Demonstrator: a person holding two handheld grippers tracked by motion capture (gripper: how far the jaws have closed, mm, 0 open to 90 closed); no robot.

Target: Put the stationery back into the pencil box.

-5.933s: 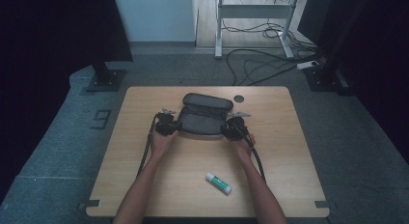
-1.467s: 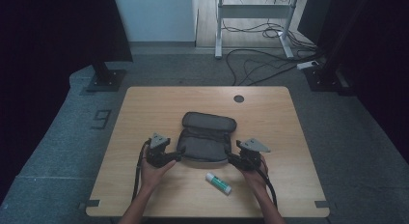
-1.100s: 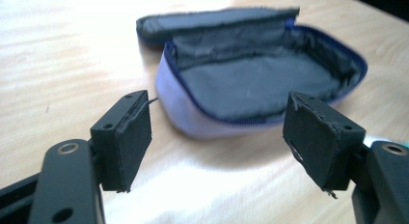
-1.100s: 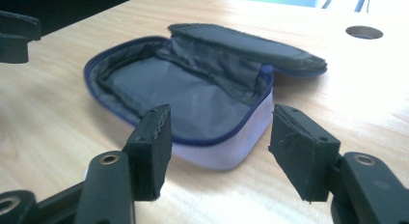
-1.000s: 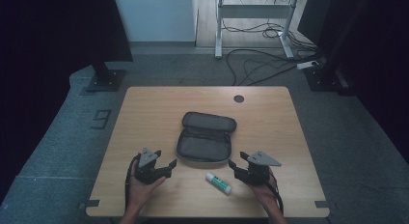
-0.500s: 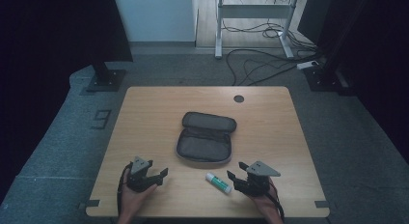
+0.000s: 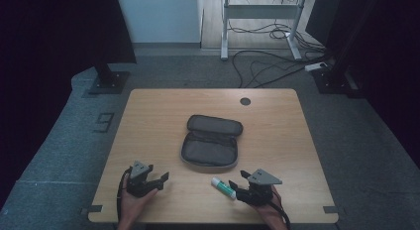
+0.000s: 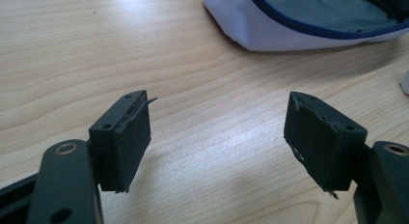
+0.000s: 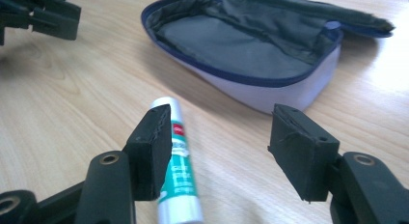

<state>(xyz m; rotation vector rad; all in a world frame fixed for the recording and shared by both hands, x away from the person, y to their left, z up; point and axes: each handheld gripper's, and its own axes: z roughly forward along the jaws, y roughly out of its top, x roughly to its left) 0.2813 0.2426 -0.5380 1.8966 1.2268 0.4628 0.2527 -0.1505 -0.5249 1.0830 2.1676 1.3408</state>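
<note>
Grippers pulled back from pouch (image 7: 212, 144) to worktop (image 7: 148, 116) near edge: left gripper (image 7: 161, 179) & right gripper (image 7: 237, 184) both w/ jaws apart, empty; pouch left unzipped at centre, glue stick (image 7: 223, 187) just beside right gripper, probably next pick.
</note>
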